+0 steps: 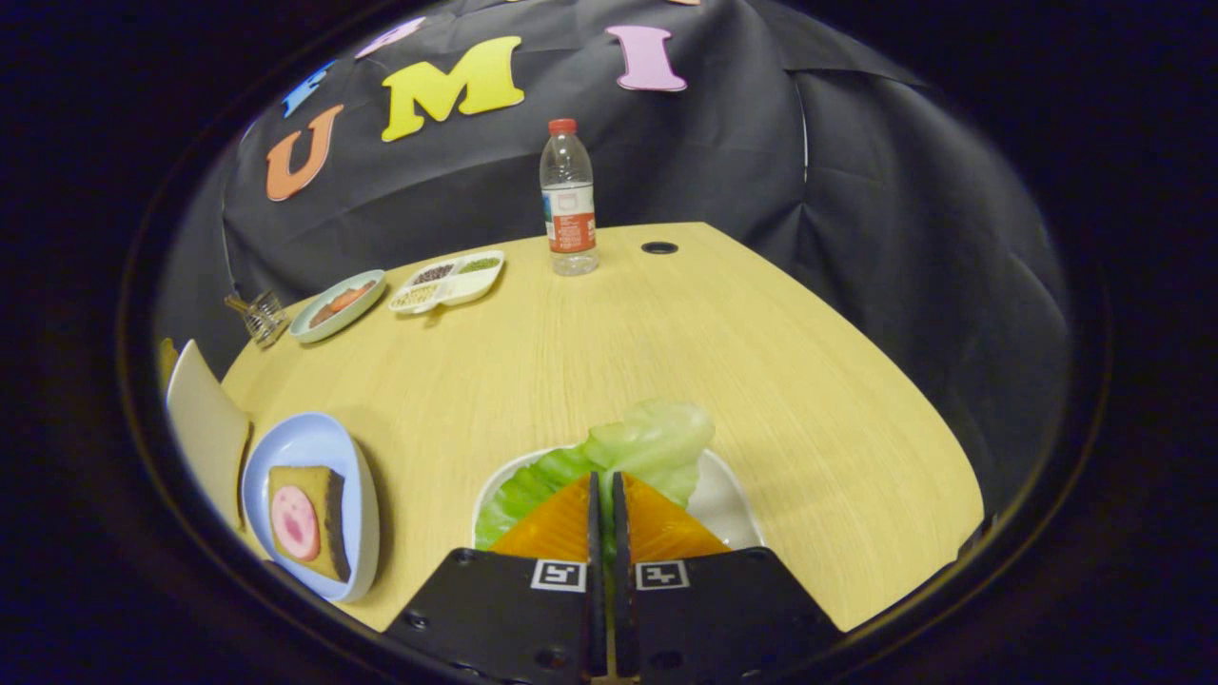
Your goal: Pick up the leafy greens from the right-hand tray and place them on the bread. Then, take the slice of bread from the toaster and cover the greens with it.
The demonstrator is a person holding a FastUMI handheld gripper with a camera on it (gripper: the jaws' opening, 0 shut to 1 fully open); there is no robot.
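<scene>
My jaws point(601, 499) are nearly closed, pinching the lettuce leaf point(636, 449) that lies on the white plate point(725, 506) beneath them. To my left, a blue plate point(309, 447) holds a bread slice point(306, 521) topped with a pink ham round point(294, 521). Open desk point(590, 352) stretches ahead to a divided tray point(447, 282), a small dish point(338, 304) and a water bottle point(568, 200) near the far edge.
</scene>
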